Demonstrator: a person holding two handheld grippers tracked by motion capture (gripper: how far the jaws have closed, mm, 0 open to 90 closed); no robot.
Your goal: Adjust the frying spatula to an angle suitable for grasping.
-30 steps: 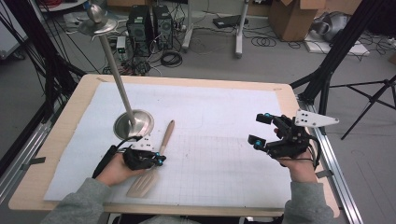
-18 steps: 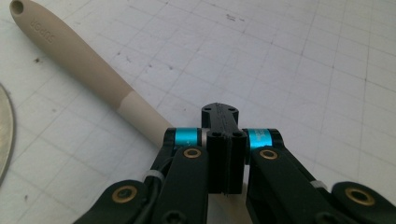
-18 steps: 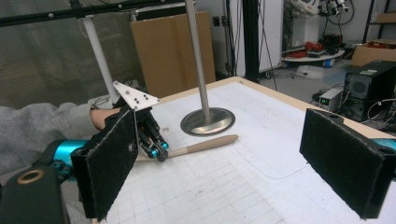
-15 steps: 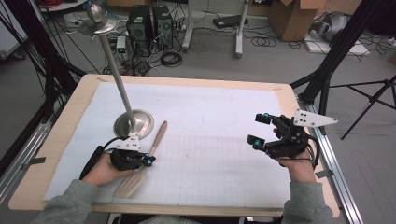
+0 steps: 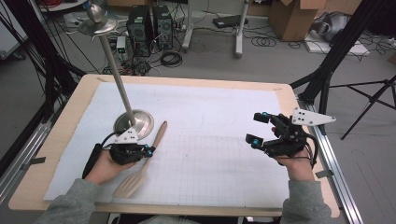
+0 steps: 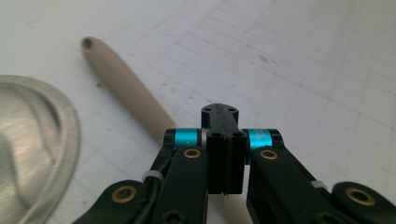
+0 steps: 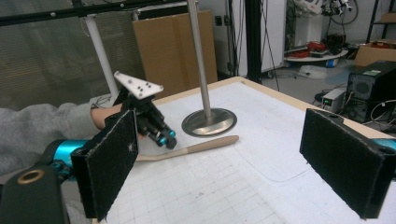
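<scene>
Wooden spatula [image 5: 142,161], pale, with a round handle and a flat slotted blade, lies in the high view just beside the metal stand base [image 5: 134,123], its blade pointing at the table's near edge [image 5: 196,209]; the left gripper [image 5: 147,150] sits over its middle, and the right gripper [image 5: 258,128] holds its jaws wide apart, well away across bare gridded paper [image 5: 210,154]. Left gripper view: jaws pressed together above the handle [image 6: 126,88], with nothing between them, base rim [image 6: 70,140] close by. Right gripper view: both pads [image 7: 109,163] stand apart, and the spatula [image 7: 196,147] lies in front of the base [image 7: 208,122].

A metal stand [image 5: 134,124] rests on the gridded mat [image 5: 219,154]; cardboard boxes [image 5: 292,18], perhaps, behind.
</scene>
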